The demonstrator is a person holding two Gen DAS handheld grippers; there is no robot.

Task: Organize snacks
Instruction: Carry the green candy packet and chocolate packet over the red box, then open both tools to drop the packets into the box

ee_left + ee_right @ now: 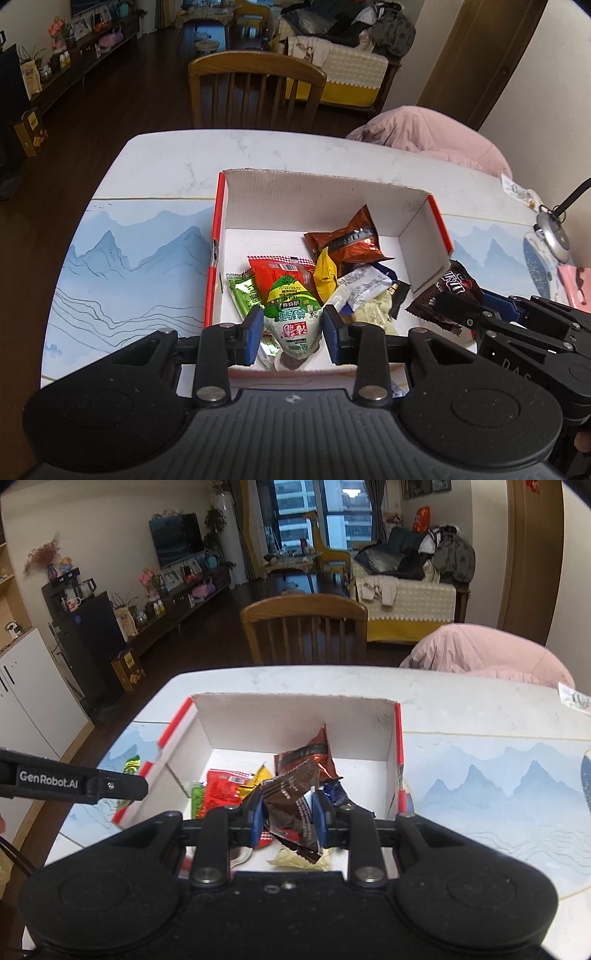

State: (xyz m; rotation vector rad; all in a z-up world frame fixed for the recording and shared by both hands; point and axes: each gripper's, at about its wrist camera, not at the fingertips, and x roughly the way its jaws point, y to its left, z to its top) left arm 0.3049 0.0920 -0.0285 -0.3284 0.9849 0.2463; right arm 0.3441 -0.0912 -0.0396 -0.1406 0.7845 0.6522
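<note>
Now the left gripper [293, 325] holds a green and white snack packet [293, 317] between its two blue pads, which press on both sides of it, so the jaws are clamped on this packet. The packet hangs just over the near part of a cardboard box [325, 192] with white inside walls and red outer sides. Ahead of this gripper, inside the box, lie more snacks: a red packet [277, 275], a green packet [245, 295] at its left, a yellow packet [325, 275], a white wrapper [364, 288] and, farther ahead, an orange-brown packet [351, 240] that leans toward the far wall. To the right of the left gripper, the right gripper [288, 814] is clamped on a dark brown chocolate bag [291, 805], and the bag is crumpled between the blue pads. In the left wrist view this bag stays beside the right wall of the box, at about the height of its rim. The box stands on a white table [166, 166] that has a mat [140, 266] with blue mountains. Beyond the table, far ahead of both grippers, stands a wooden chair [255, 88], and a pink coat [424, 133] is at the right of it.
</note>
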